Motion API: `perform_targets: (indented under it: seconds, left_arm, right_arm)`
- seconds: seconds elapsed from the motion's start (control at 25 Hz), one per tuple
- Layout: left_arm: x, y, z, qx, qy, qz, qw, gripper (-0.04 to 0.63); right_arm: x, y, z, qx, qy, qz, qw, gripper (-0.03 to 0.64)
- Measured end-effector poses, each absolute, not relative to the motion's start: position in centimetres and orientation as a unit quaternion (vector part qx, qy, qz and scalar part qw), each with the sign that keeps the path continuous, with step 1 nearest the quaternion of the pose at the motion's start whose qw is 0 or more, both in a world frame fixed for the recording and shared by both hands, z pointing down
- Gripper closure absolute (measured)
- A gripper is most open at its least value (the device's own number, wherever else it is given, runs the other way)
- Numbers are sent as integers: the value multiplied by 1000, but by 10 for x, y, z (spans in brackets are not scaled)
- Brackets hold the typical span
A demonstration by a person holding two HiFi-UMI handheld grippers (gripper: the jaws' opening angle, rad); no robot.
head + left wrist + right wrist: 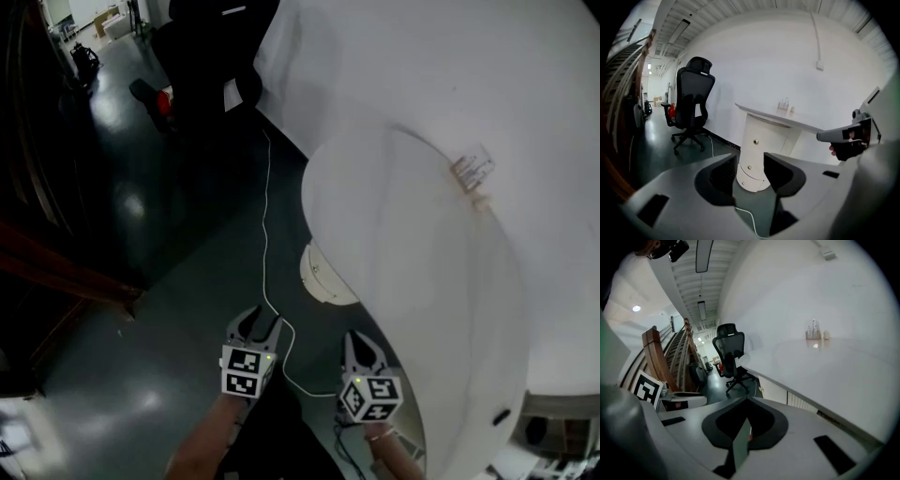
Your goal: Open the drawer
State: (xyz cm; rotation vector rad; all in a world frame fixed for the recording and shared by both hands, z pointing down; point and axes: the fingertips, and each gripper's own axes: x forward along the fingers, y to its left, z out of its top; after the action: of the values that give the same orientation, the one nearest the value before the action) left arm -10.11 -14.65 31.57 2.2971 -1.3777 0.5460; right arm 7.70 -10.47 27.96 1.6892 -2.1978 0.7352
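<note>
A white drawer pedestal (759, 145) stands under a white round tabletop (787, 121); its stacked drawer fronts carry small gold knobs (755, 141). In the head view only the pedestal's lower edge (323, 277) shows below the tabletop (422, 281). My left gripper (261, 322) hangs low over the dark floor, well short of the pedestal, open with nothing between its jaws (750, 173). Beside it on the right, my right gripper (361, 342) is shut and empty (746, 420), close to the tabletop's edge. No gripper touches a drawer.
A white cable (266, 225) runs across the floor from the wall toward the grippers. A black office chair (693, 103) stands at the wall left of the table. A small holder (473, 171) sits on the tabletop. Wooden stair railings (656, 357) rise at the left.
</note>
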Motion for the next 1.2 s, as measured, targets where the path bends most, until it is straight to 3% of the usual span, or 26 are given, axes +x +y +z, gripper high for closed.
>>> perform_targets:
  seconds: [0.48,1.2]
  left_arm:
    - [-70,-179,464,830,-475,199,215,431]
    - [-27,-255,694,860,-427,214,183,431]
  right_arm:
    - [76,-122,437,562,-763,263,179,614]
    - [111,-179,649,581,-765,216,174,614]
